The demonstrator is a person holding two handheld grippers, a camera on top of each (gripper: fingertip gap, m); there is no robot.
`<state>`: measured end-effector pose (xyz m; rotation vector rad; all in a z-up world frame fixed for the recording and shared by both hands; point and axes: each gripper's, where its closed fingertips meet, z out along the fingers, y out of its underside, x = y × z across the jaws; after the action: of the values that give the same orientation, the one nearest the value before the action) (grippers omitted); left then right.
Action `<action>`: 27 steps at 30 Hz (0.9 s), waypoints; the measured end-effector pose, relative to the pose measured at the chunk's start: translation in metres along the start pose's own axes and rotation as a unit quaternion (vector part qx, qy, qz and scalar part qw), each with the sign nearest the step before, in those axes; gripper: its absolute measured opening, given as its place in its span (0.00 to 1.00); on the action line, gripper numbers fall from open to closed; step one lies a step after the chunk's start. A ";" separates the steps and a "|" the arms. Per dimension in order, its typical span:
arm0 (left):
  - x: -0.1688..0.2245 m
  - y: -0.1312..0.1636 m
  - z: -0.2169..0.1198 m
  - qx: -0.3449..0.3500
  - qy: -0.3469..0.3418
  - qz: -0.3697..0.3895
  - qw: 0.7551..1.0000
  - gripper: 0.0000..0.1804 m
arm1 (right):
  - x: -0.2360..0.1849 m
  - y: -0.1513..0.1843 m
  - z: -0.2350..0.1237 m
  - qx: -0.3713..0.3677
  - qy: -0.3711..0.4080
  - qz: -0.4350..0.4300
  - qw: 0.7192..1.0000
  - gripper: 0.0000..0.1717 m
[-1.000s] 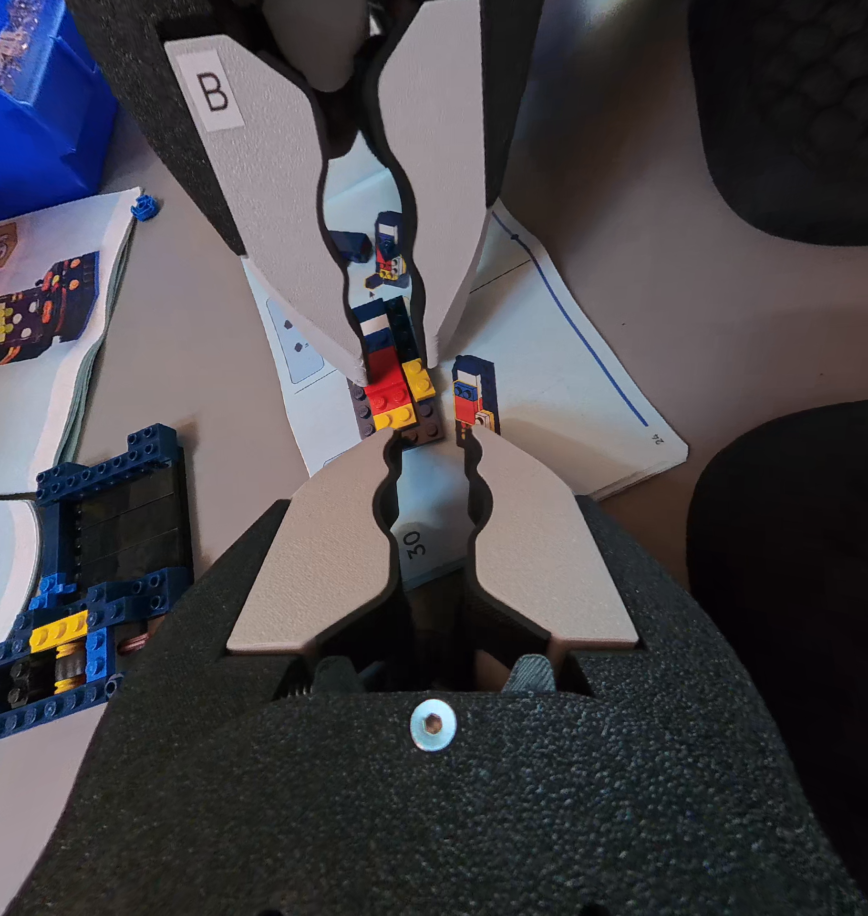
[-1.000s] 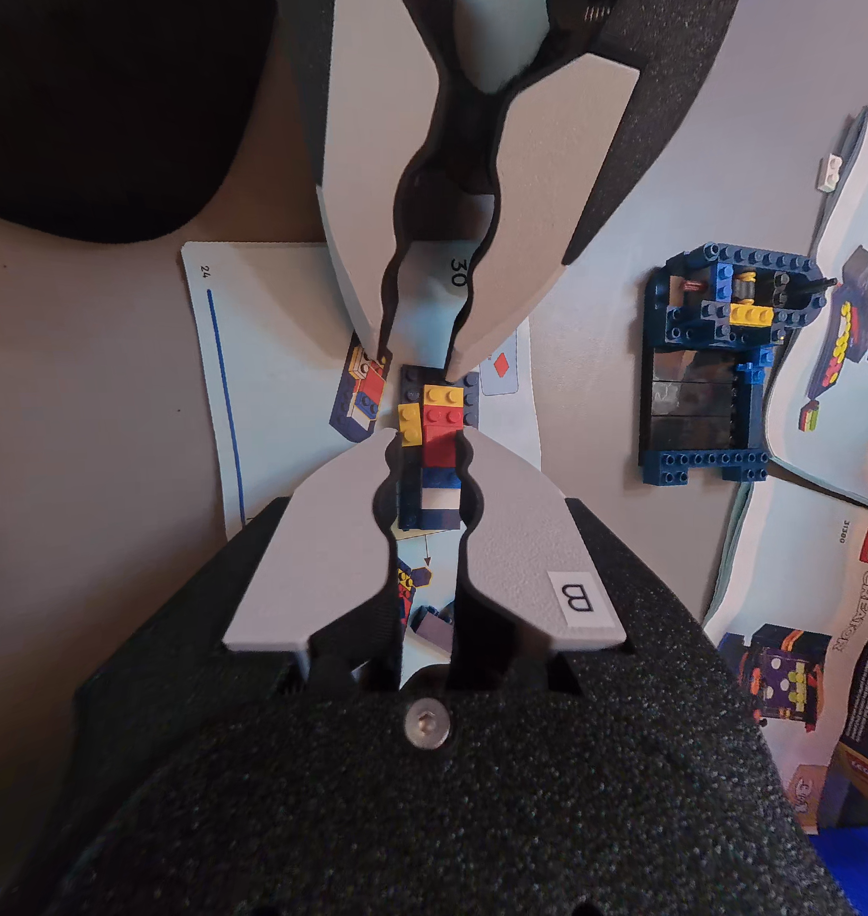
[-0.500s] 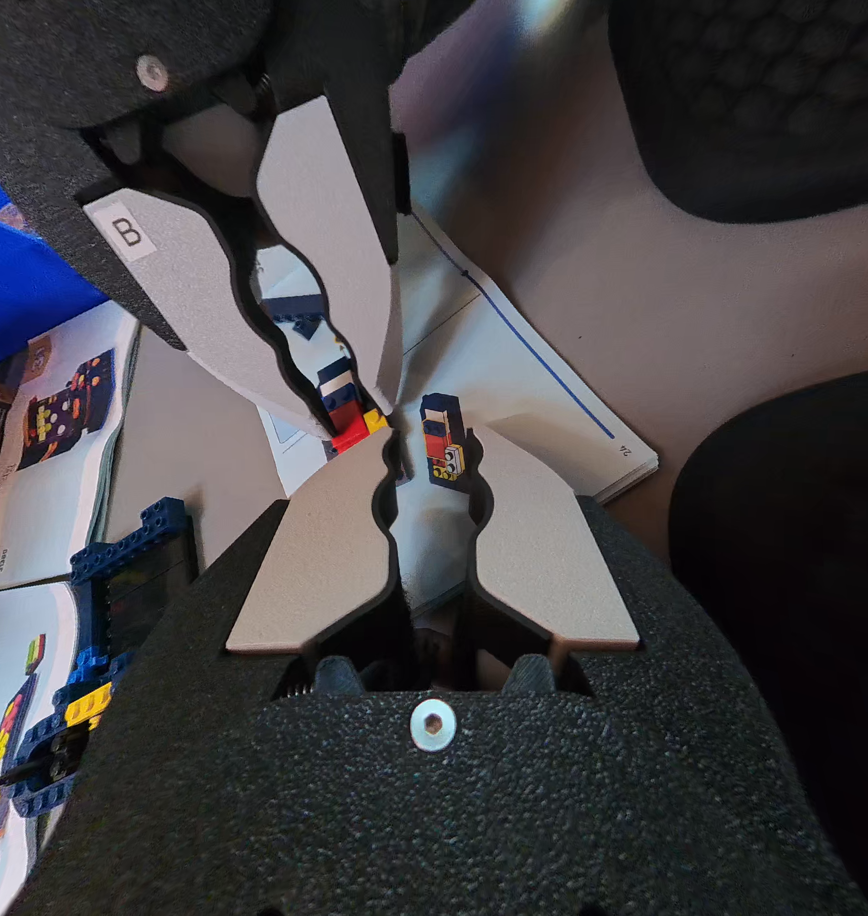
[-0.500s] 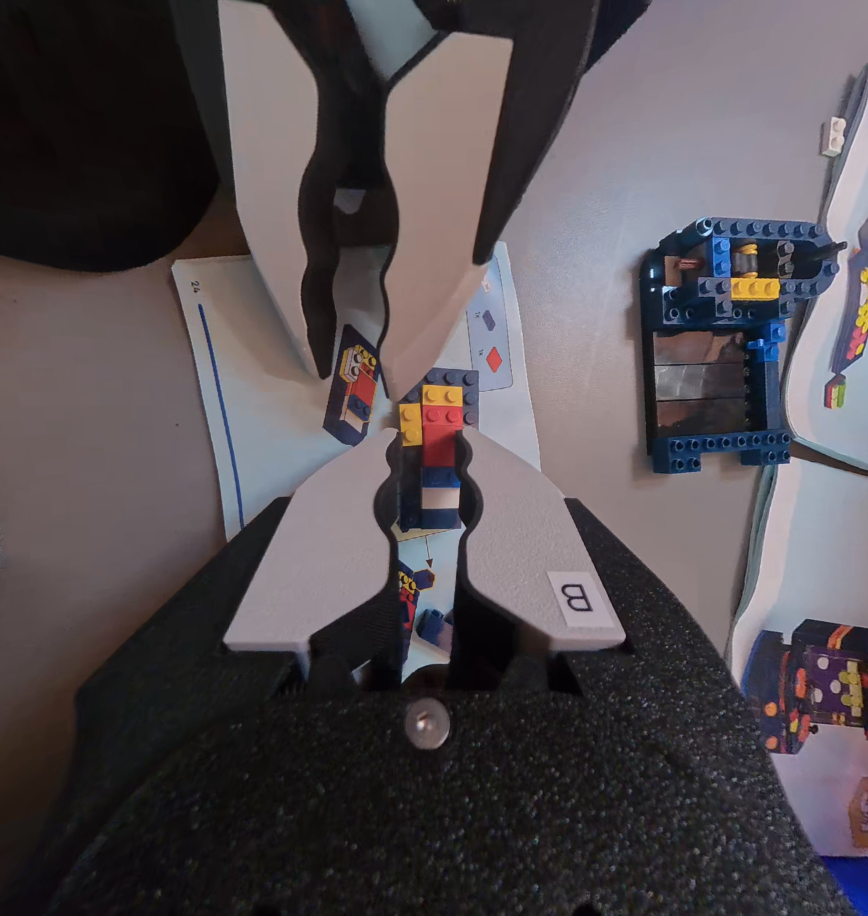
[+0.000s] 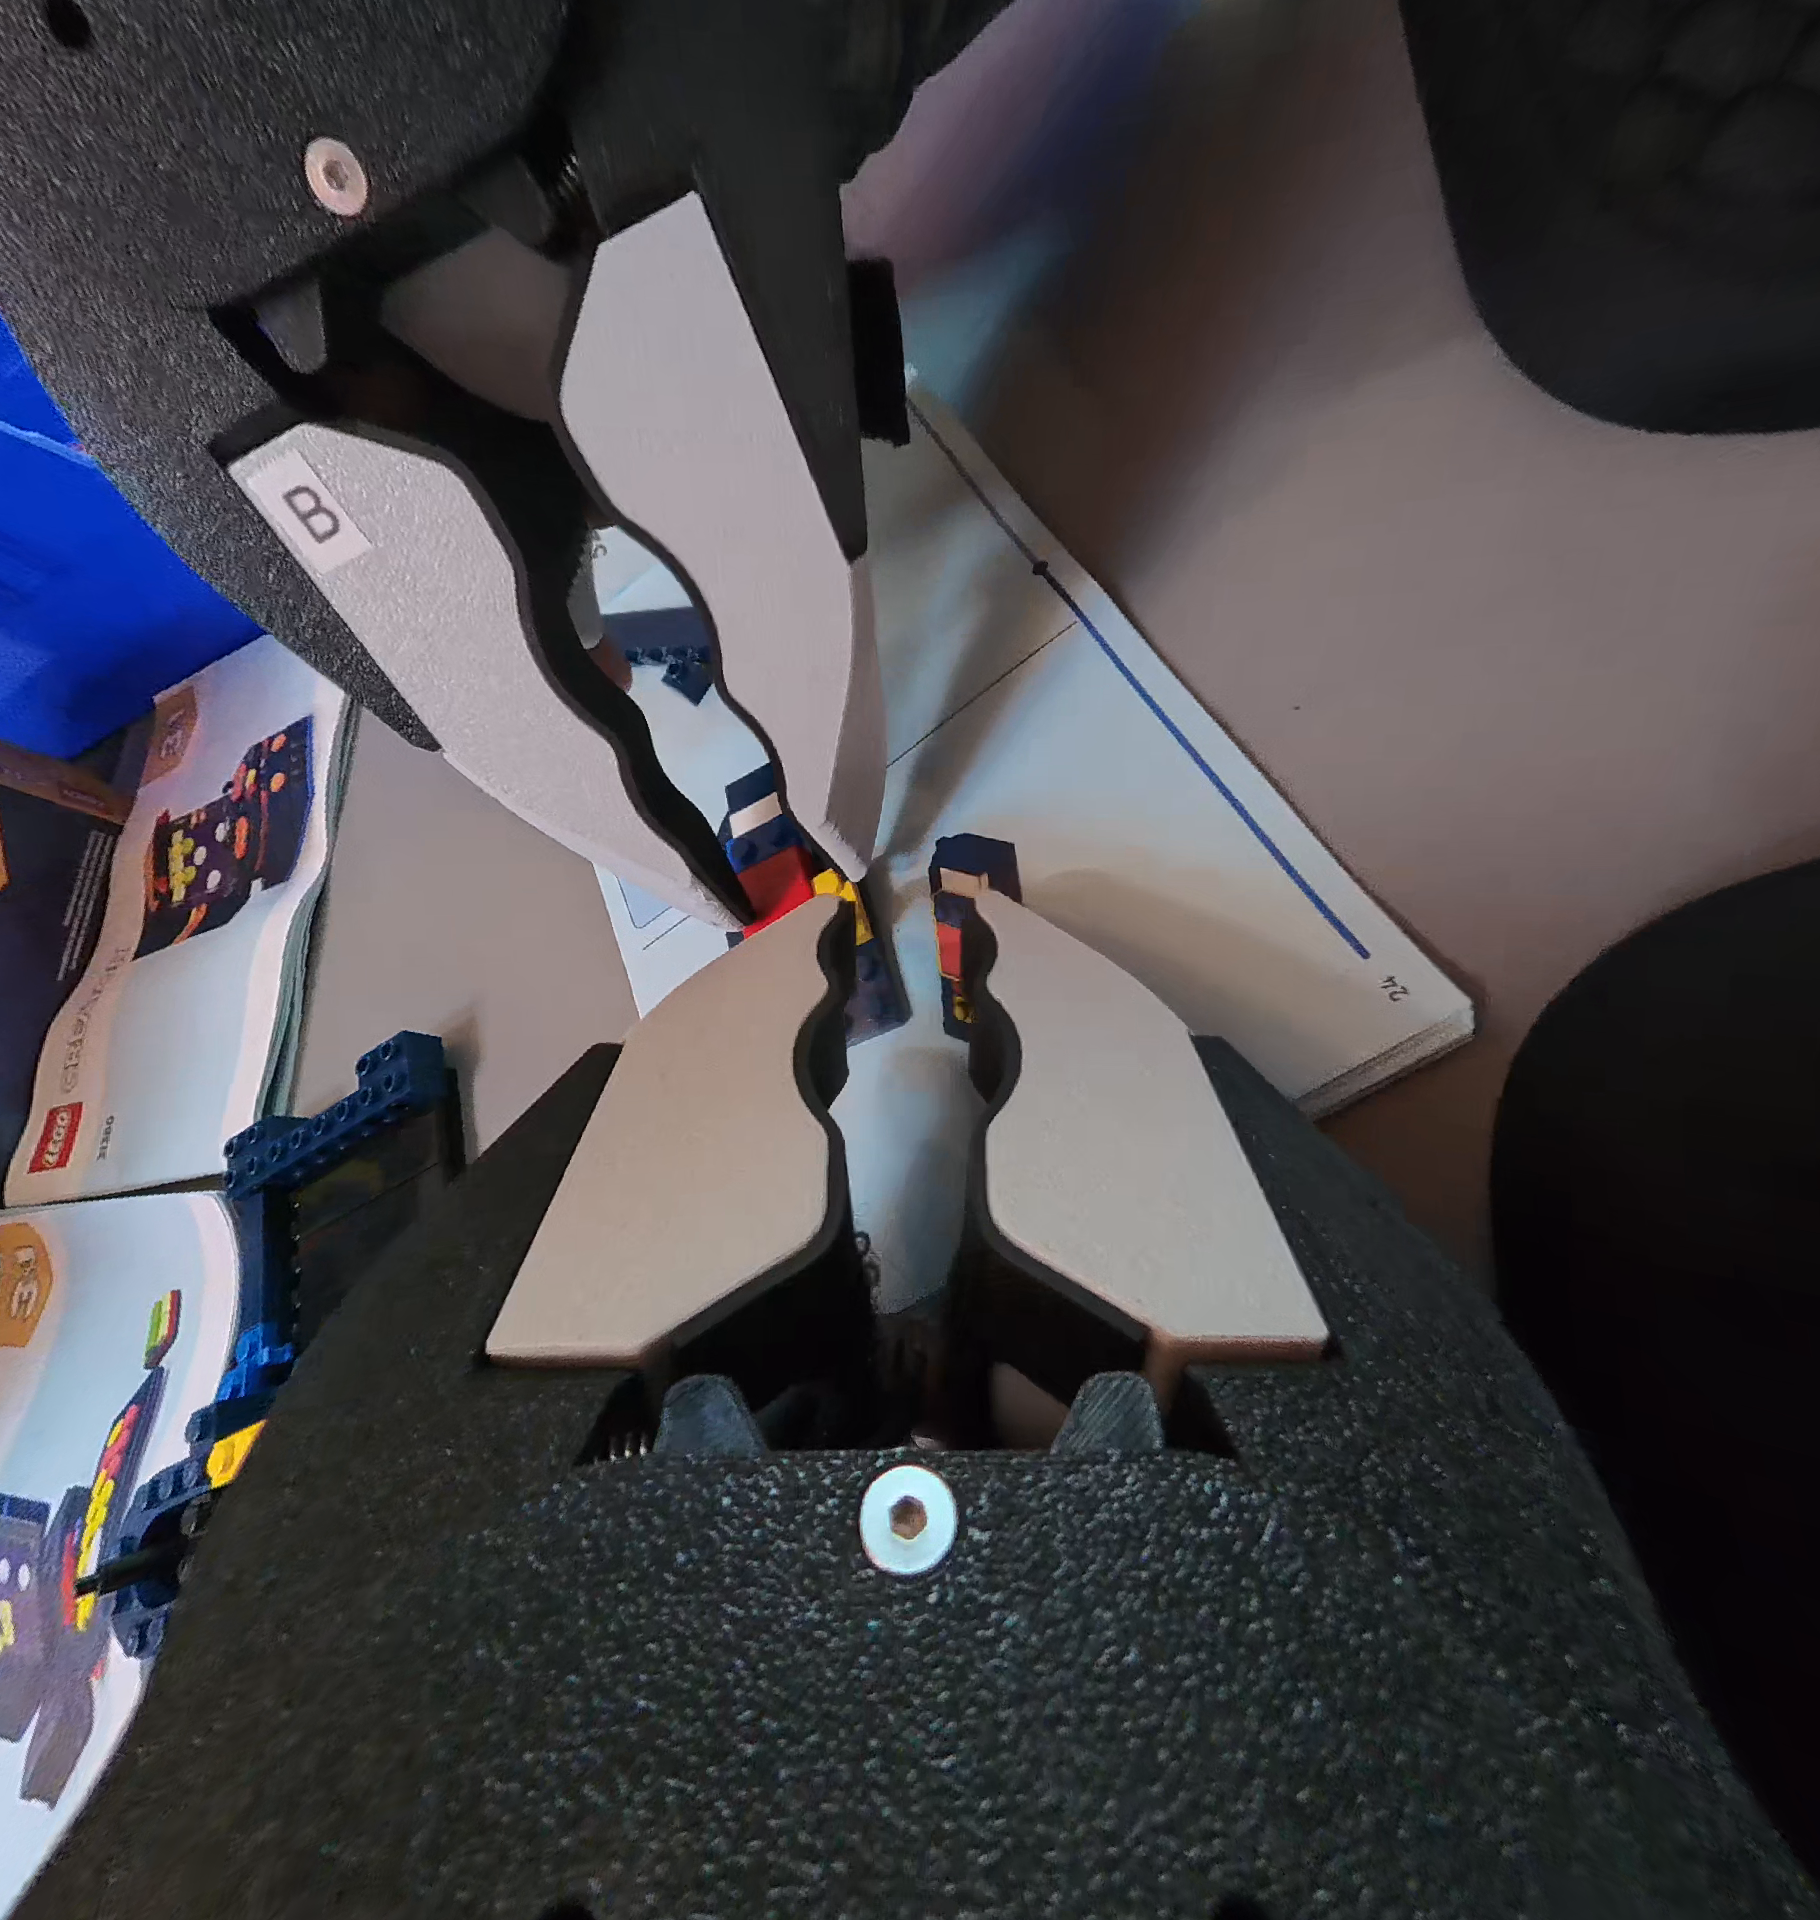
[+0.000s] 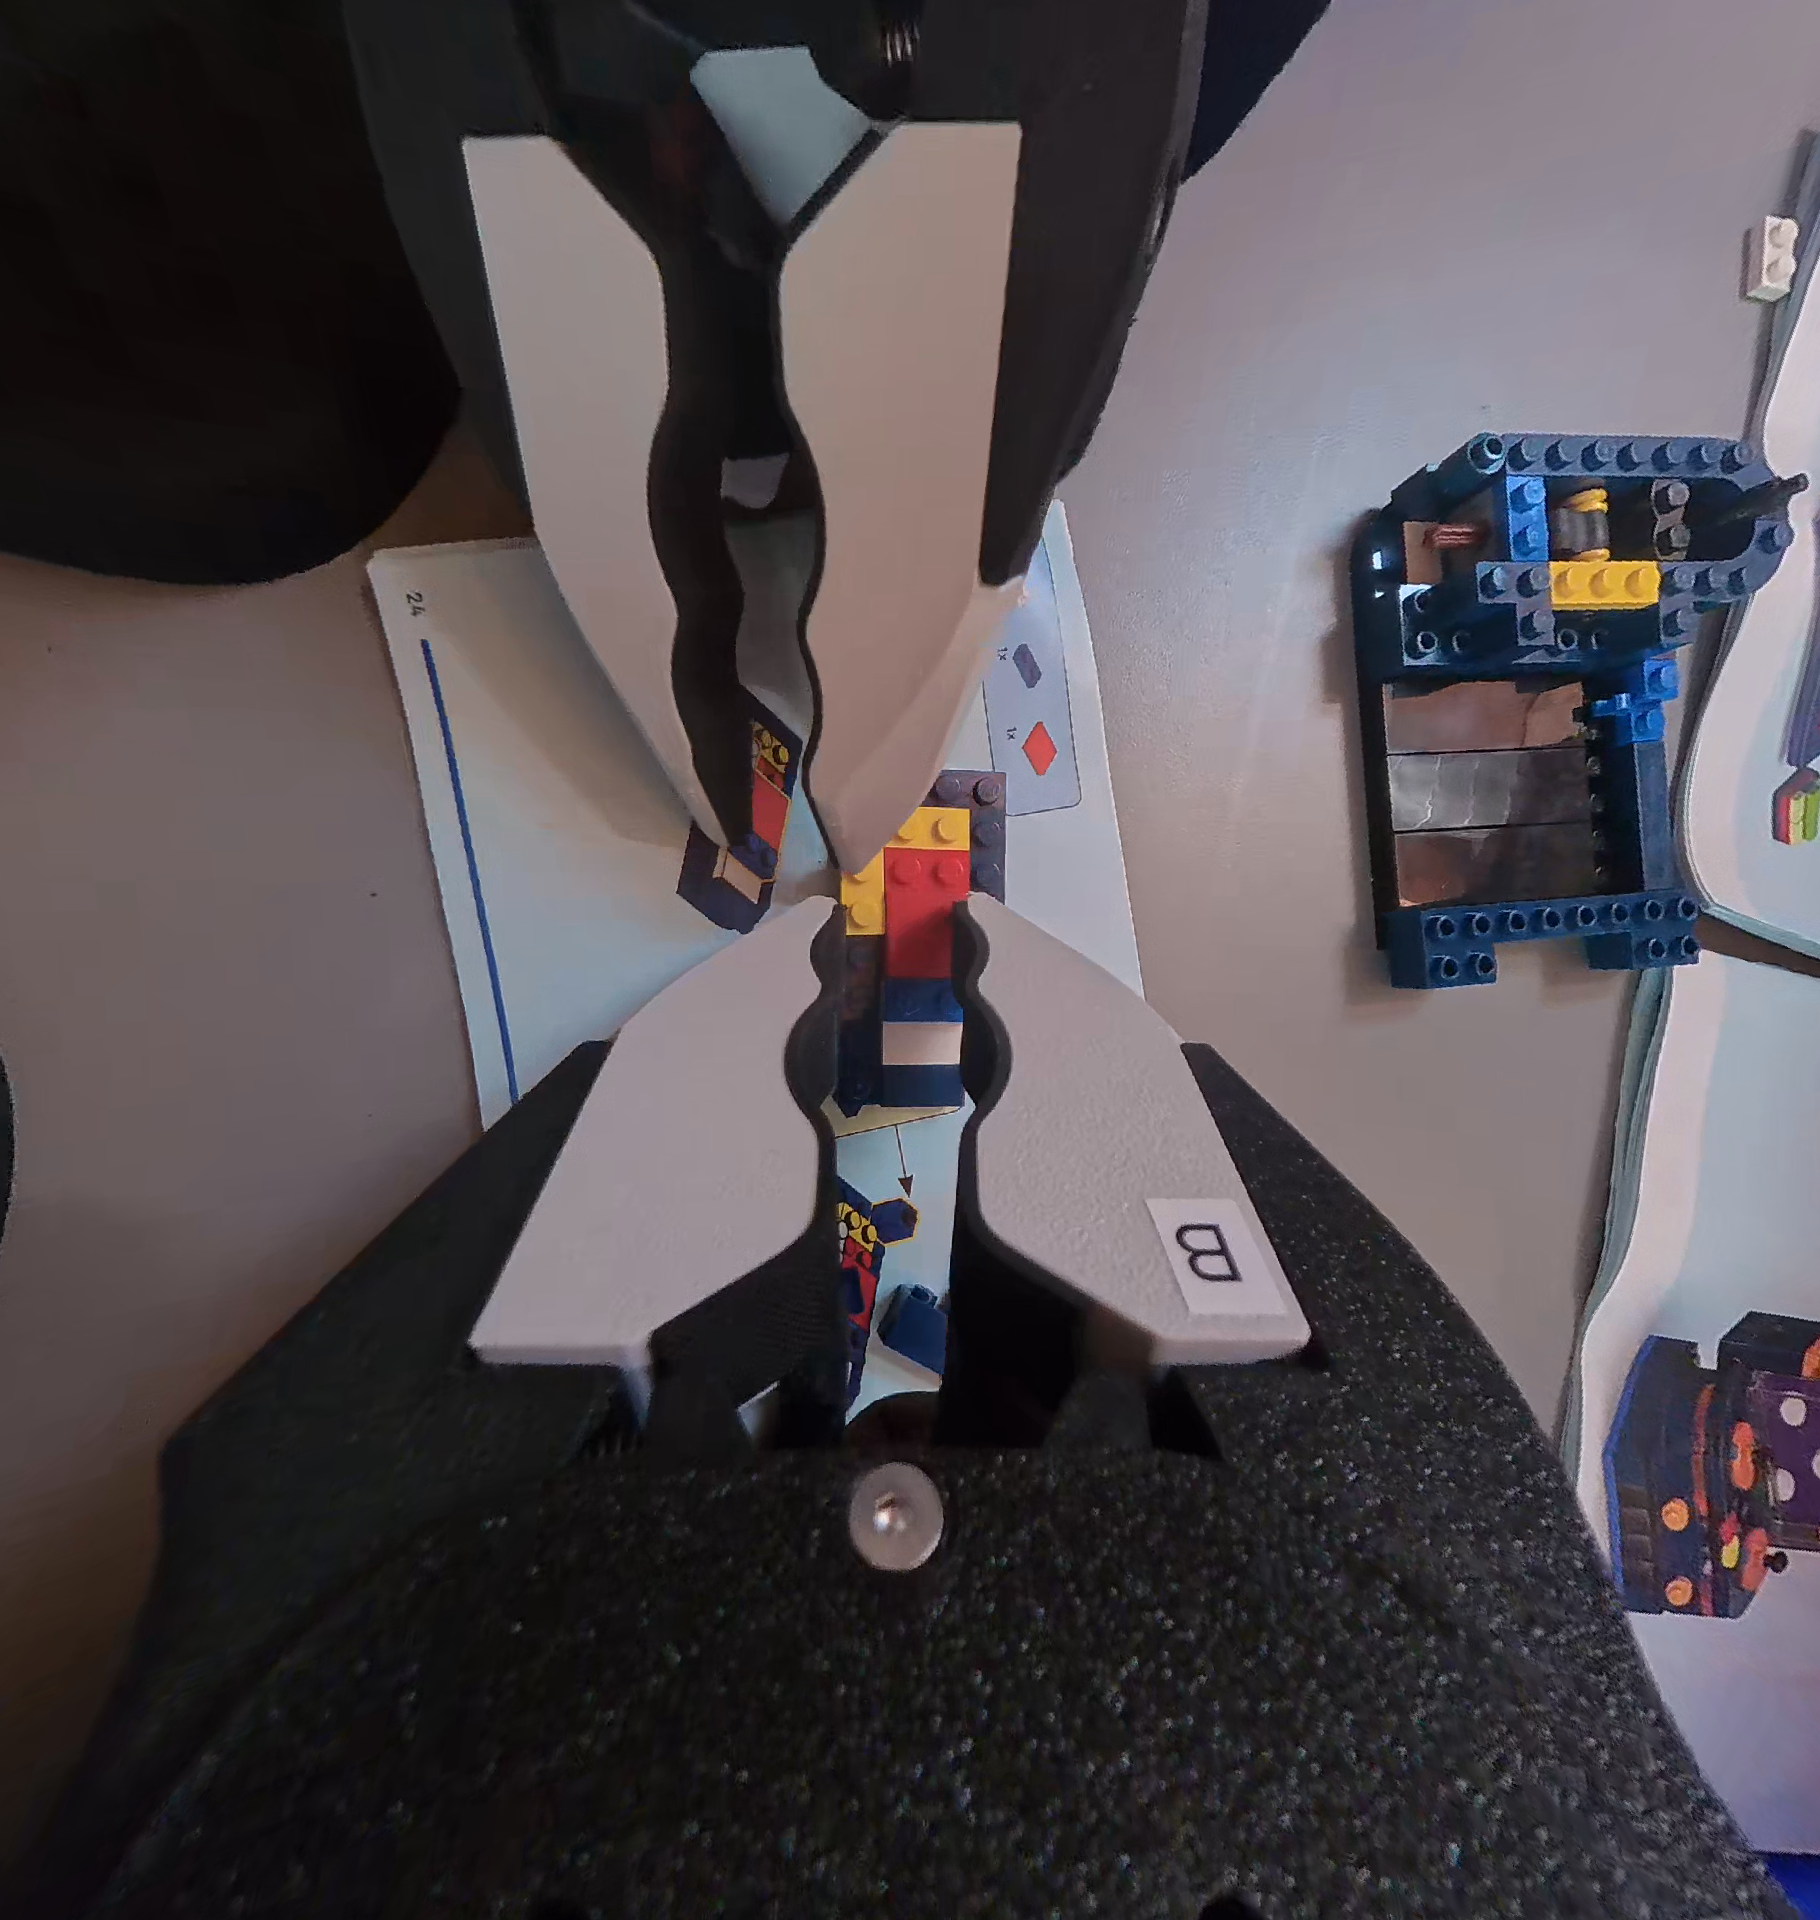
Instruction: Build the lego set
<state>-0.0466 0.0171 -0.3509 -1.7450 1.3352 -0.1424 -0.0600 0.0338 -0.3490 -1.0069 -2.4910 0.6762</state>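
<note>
Right gripper [image 6: 898, 914]: fingers closed on a small brick assembly [image 6: 921, 935] of red, yellow, dark blue and white bricks on a dark plate, pads pressing its two long sides. The assembly hangs just above the open instruction booklet [image 6: 573, 790] lying on the grey surface [image 6: 1249, 364].

Left gripper [image 5: 911, 914]: enters the right wrist view from 12 o'clock; fingers stand apart, gripping nothing. One fingertip [image 6: 854, 847] touches the assembly's yellow corner; the other [image 6: 714, 821] lies over a printed picture on the page.

At 3 o'clock of the assembly in the right wrist view, well apart, lies a blue brick frame [image 6: 1540, 717]. Further booklets [image 6: 1779, 1195] lie beyond it, and a small white brick [image 6: 1773, 255] at 2 o'clock.
</note>
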 end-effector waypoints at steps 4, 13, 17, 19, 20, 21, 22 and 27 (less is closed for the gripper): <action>-0.003 0.001 0.001 -0.007 -0.013 -0.006 1.000 0.07 | 0.000 -0.001 0.000 0.008 -0.004 0.006 1.000 0.10; -0.012 0.006 0.004 -0.026 -0.020 -0.054 0.998 0.07 | 0.002 -0.002 -0.003 0.041 -0.029 0.044 0.998 0.09; -0.012 0.007 0.004 -0.026 -0.018 -0.058 0.998 0.07 | 0.009 -0.003 -0.006 0.090 -0.071 0.143 0.983 0.17; -0.012 0.007 0.004 -0.026 -0.020 -0.055 0.998 0.07 | 0.012 0.003 -0.002 0.079 -0.067 0.159 0.982 0.17; -0.012 0.007 0.004 -0.026 -0.020 -0.055 0.998 0.07 | 0.012 0.005 0.000 0.076 -0.065 0.155 0.983 0.16; -0.012 0.007 0.004 -0.026 -0.020 -0.054 0.998 0.07 | 0.010 0.005 0.001 0.078 -0.069 0.152 0.983 0.16; -0.012 0.007 0.004 -0.026 -0.020 -0.054 0.998 0.07 | 0.010 0.004 0.002 0.078 -0.069 0.154 0.983 0.16; -0.012 0.007 0.004 -0.027 -0.024 -0.051 0.998 0.07 | 0.010 0.005 0.002 0.063 -0.069 0.163 0.982 0.17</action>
<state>-0.0544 0.0291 -0.3529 -1.8517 1.2266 -0.1215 -0.0646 0.0435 -0.3523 -1.3765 -2.3807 1.0214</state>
